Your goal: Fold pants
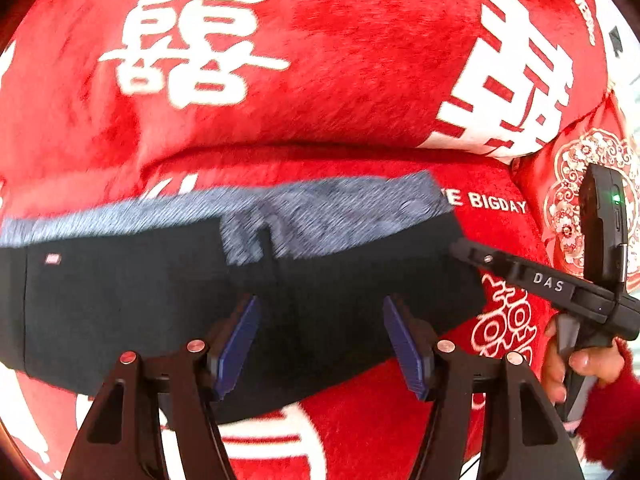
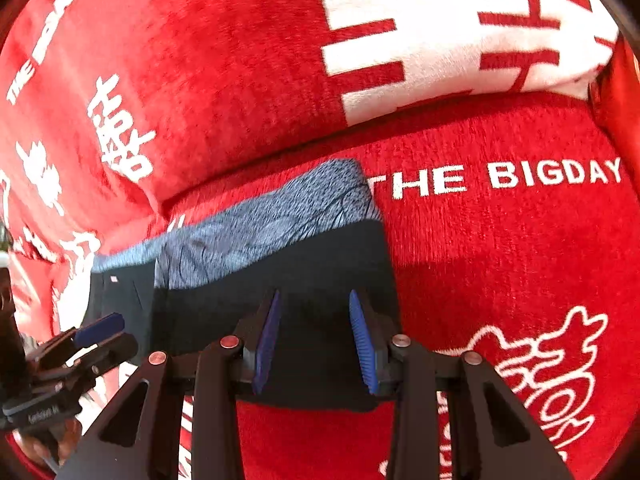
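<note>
Dark navy pants [image 1: 160,300] with a grey-blue lining lie folded flat on a red blanket; they also show in the right wrist view [image 2: 304,276]. My left gripper [image 1: 320,344] is open, its blue pads just above the near part of the pants, holding nothing. My right gripper [image 2: 316,344] is open over the near right corner of the pants, empty. The right gripper also shows at the right of the left wrist view [image 1: 520,272], beside the pants' right edge. The left gripper shows at the lower left of the right wrist view [image 2: 92,340].
The red plush blanket [image 2: 520,260] with white characters and "THE BIGDAY" lettering covers the surface. A raised fold of blanket [image 1: 320,80] rises just behind the pants. A red embroidered cushion [image 1: 580,168] lies at the far right.
</note>
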`<action>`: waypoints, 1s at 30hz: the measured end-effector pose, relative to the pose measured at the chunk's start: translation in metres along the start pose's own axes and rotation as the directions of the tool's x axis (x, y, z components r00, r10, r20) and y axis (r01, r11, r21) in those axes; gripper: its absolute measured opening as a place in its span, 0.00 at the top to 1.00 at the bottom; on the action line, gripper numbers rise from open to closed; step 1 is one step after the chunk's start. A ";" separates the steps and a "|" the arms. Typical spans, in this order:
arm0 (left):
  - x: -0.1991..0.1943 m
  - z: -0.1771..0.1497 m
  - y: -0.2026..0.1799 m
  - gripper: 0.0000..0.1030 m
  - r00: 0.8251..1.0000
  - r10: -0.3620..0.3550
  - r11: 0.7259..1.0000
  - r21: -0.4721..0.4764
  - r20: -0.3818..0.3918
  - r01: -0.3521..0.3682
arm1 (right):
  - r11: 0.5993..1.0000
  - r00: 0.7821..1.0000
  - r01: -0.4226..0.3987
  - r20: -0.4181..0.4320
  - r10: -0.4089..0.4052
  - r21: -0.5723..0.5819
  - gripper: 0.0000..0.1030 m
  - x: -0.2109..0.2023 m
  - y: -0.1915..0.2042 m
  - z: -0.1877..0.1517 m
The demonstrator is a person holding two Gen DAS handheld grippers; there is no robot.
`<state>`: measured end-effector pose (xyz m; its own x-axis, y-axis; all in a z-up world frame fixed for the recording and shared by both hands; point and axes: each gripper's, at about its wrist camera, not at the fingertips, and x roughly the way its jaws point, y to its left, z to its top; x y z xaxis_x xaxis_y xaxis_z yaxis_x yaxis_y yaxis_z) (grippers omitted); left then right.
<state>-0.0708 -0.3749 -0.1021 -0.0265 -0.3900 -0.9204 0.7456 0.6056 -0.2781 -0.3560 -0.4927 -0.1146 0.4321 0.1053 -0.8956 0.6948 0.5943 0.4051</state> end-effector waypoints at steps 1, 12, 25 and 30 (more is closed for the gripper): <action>0.007 0.005 -0.006 0.37 1.000 0.001 1.000 0.011 0.001 -0.001 | 1.000 1.000 -0.007 0.004 0.007 0.018 0.62 0.001 -0.002 0.002; 0.070 0.004 -0.004 0.37 0.995 0.081 0.997 -0.006 -0.053 -0.082 | 0.998 0.999 -0.021 -0.044 0.024 0.060 0.62 0.022 -0.008 0.001; 0.036 -0.020 0.041 0.18 0.959 0.264 0.945 -0.170 -0.105 -0.279 | 1.000 0.998 -0.003 -0.061 0.003 0.000 0.62 0.018 -0.002 -0.006; 0.022 -0.033 0.041 0.18 0.947 0.300 0.925 -0.206 -0.116 -0.318 | 0.994 0.997 0.017 -0.071 -0.025 -0.104 0.42 0.008 0.025 -0.015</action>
<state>-0.0625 -0.3355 -0.1425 0.1209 -0.1071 -0.9869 0.5610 0.8275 -0.0211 -0.3437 -0.4650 -0.1142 0.3727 0.1469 -0.9162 0.6387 0.6757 0.3682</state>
